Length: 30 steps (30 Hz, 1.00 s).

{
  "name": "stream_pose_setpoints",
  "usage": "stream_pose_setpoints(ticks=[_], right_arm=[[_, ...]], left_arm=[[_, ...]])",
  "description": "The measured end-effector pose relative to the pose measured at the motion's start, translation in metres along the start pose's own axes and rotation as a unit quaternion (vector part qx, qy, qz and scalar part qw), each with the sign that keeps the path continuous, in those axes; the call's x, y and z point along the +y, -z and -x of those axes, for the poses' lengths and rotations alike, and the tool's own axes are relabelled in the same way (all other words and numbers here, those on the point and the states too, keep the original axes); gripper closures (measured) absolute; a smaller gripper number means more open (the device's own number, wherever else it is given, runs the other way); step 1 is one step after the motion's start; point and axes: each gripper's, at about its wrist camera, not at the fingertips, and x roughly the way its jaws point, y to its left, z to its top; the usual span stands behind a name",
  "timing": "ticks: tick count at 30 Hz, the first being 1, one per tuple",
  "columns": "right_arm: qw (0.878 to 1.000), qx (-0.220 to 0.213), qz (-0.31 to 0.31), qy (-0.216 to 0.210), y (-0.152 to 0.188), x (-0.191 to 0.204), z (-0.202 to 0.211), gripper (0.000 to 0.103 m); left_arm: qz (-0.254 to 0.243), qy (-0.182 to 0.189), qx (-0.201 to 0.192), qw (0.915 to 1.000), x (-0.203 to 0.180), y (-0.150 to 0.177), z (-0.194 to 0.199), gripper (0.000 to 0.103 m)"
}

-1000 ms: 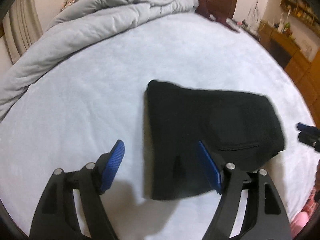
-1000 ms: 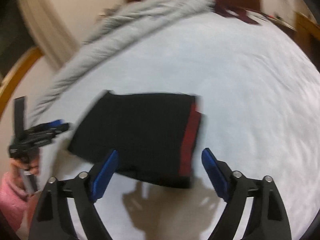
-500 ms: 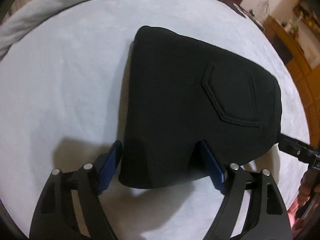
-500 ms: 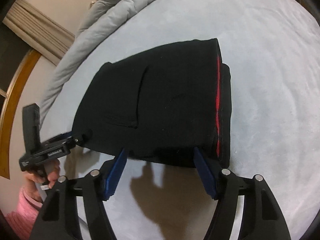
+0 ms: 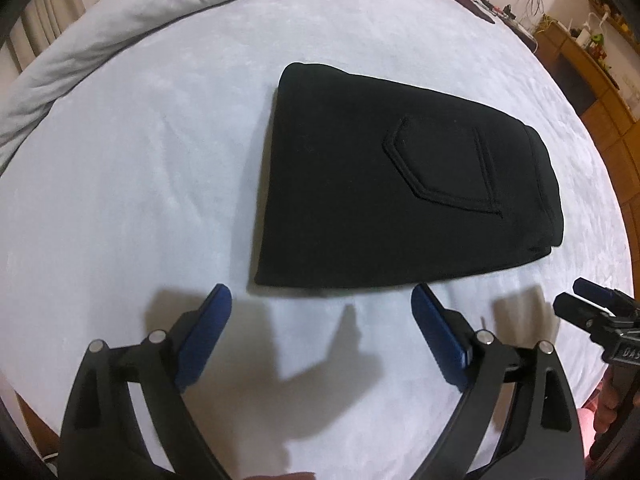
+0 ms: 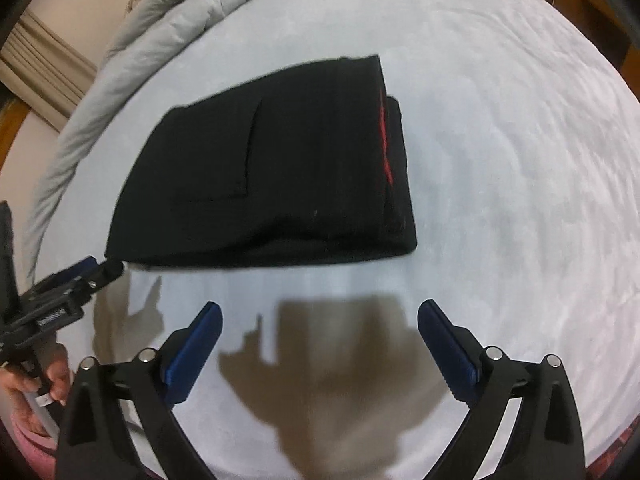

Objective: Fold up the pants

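Left gripper (image 5: 322,312) and right gripper (image 6: 320,322) both spread wide (nothing held), side by side, hovering low.

The black pants (image 5: 400,200) lie folded flat on the bed, back pocket on top, red strip at one end.

Both wrist views look down along open blue fingers, near the bed (image 5: 120,168) (sharing the folded pants (image 5: 400,200)).

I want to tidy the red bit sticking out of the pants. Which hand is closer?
Probably right. The red strip runs along the black pants edge just ahead of the right gripper; the left gripper faces the opposite, plain end.
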Motion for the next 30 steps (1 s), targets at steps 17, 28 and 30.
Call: stream_pose_setpoints(ticks=[17,28,30], right_arm=[[1.000,0.003,0.002,0.000,-0.004,0.020,-0.002,0.004],[1.000,-0.006,0.002,0.005,-0.003,0.028,0.003,0.004],[1.000,-0.006,0.004,0.006,-0.002,0.029,0.003,0.004]], left_arm=[[0.000,-0.010,-0.006,0.9999,-0.003,0.011,0.014,0.012],[-0.021,-0.014,-0.019,0.9995,-0.014,0.017,0.025,0.012],[-0.023,-0.012,-0.020,0.9995,-0.014,0.017,0.027,0.012]])
